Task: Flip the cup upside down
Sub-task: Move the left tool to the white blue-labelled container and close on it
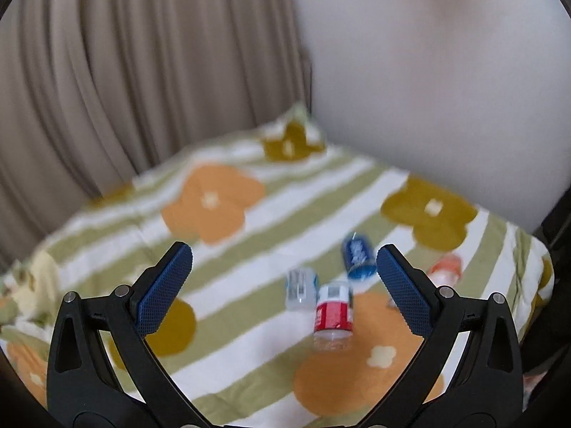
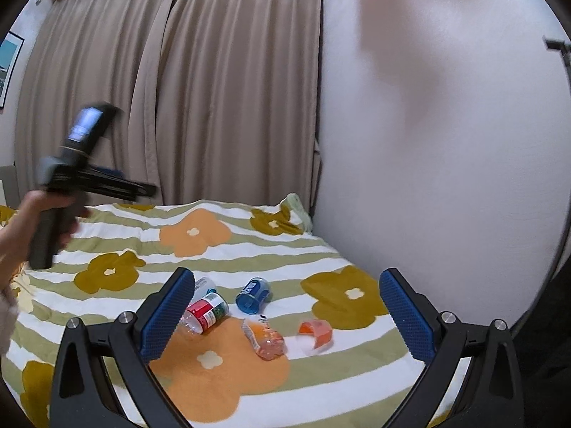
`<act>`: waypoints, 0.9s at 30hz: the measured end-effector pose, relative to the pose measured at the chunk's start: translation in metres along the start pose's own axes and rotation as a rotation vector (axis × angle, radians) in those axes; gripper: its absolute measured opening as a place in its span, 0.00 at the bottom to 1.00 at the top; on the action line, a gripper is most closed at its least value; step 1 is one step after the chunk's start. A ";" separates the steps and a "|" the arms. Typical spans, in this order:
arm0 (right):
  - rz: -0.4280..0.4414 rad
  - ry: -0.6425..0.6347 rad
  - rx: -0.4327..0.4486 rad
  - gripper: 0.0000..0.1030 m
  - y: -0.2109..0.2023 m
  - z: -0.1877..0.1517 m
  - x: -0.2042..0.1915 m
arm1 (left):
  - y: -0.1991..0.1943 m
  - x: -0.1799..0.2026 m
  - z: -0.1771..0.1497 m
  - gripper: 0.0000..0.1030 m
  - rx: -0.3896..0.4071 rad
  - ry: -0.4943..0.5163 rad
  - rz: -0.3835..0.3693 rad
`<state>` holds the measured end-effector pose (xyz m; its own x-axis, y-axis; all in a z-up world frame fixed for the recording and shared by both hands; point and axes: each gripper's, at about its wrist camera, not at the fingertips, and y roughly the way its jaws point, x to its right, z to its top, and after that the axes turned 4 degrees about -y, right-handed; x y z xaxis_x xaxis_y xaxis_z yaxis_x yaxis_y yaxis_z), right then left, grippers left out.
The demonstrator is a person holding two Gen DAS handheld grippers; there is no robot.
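Clearly nothing is started: both the left gripper (image 1: 284,283) and right gripper (image 2: 287,308) hover wide and empty above the bedspread (image 2: 249,246), blue cup (image 2: 253,294) untouched.

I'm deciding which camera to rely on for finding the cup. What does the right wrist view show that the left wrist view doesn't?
Only the right wrist view shows the orange cup lying on its side, the person's hand holding the left gripper, and the framed picture. The left wrist view adds nothing new; it is blurrier. Both share the floral bedspread, the red-labelled bottle, the blue cup, the curtain and the wall.
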<state>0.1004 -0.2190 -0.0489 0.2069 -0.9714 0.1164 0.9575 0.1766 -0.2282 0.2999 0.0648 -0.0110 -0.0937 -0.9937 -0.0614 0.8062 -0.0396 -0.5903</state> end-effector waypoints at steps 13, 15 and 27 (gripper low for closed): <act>0.069 0.063 -0.173 1.00 0.090 -0.054 0.005 | 0.237 -0.016 -0.049 0.99 -0.464 -0.040 -0.026; 0.078 0.079 -0.196 1.00 0.099 -0.064 0.006 | 0.258 -0.017 -0.053 0.99 -0.500 -0.061 -0.030; 0.179 0.112 -0.265 1.00 0.131 -0.098 -0.003 | 0.315 -0.027 -0.078 0.94 -0.655 -0.190 -0.145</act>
<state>0.2056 -0.2081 -0.1736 0.3291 -0.9429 -0.0520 0.8193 0.3125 -0.4807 0.5110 0.0871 -0.2579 -0.0220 -0.9867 0.1608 0.2696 -0.1608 -0.9494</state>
